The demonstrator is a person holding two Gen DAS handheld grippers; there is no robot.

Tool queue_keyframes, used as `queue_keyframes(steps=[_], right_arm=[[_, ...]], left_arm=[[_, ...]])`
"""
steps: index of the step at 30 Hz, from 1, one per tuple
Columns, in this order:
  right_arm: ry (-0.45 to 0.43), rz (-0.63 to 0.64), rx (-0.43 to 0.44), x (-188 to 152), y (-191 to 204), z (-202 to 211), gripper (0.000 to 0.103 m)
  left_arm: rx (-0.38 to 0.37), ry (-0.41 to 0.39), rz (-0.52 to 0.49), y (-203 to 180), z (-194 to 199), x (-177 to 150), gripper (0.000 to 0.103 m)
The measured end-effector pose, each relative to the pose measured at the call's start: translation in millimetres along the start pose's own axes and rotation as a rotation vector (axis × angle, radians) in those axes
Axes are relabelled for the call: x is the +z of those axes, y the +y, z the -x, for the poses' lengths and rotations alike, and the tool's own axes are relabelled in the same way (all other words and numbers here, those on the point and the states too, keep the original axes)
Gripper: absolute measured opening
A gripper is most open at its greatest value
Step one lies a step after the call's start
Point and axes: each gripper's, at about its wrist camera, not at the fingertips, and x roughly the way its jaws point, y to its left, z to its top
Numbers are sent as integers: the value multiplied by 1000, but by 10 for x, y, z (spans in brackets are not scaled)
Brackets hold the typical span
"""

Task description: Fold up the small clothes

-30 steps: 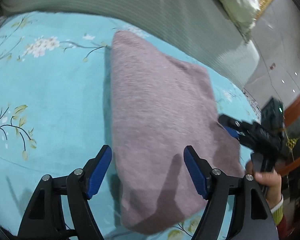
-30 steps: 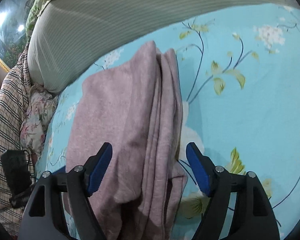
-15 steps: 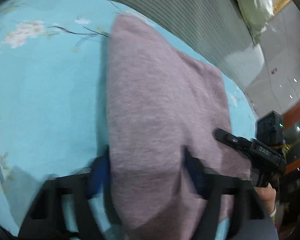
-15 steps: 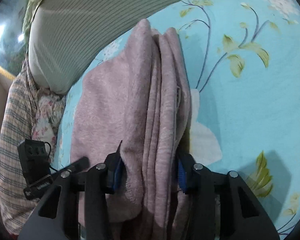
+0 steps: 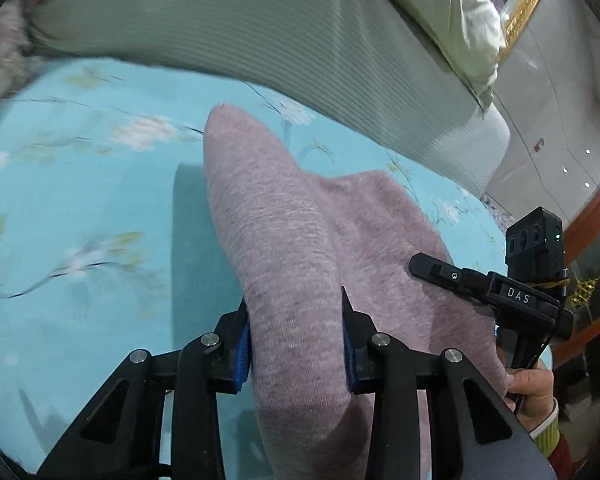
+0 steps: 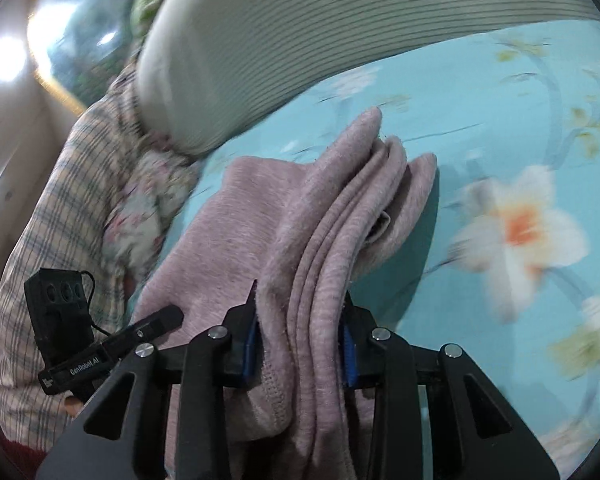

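Change: a second ago both my claws stood wide over the flat mauve garment; now each has come in on one near end of it, and the bundle has started to come off the sheet.
Left claw (image 5: 296, 344): narrow and closing, its blue pads pressing the smooth folded edge of the mauve garment (image 5: 300, 248), low centre of the left wrist view.
Right claw (image 6: 300, 340): closing too, with the stacked layered edges of the garment (image 6: 324, 216) pinched between its pads, low centre of the right wrist view.
Garment's place: on the turquoise flowered bed sheet (image 5: 92, 208), reaching from my claws up toward the middle of both frames; its far tip lies short of the striped grey-green bolster (image 5: 260, 32) across the top.
Meaning for the task: I judge the folding itself nearly done (several layers already show on the right side), so this two-ended grip reads as a lift to carry or turn the bundle over.
Risk: the loose inner layers on the right could slip out as I raise them.
Writing: "DAS" on the right claw's arm, right edge of the left view; "GenRobot.AI" (small, I read it with some doubt) on the left claw's arm, lower left of the right view.
Other: a plaid cloth (image 6: 60, 200) at the left edge of the right view.
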Motion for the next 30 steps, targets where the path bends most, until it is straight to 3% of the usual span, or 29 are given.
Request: queue_keyframes(steps=[6, 9, 14, 18, 23, 28, 30], right_arm=[[61, 30, 38, -343, 252, -303, 34], [82, 17, 5, -450, 197, -353, 34], [120, -14, -47, -523, 52, -411, 36], [118, 4, -103, -519, 69, -388, 49], [84, 27, -164, -439, 107, -249, 55], [9, 78, -198, -301, 219, -87, 57], [8, 107, -195, -223, 281, -120, 57]], left_arm=[[68, -50, 6, 303, 669, -310, 35], [78, -38, 19, 389, 742, -484, 35], [105, 42, 68, 510, 511, -770, 38], [91, 60, 107, 591, 499, -800, 47], [107, 68, 108, 631, 605, -792, 54], [158, 7, 71, 615, 843, -809, 52], [183, -29, 57, 583, 917, -775, 39]])
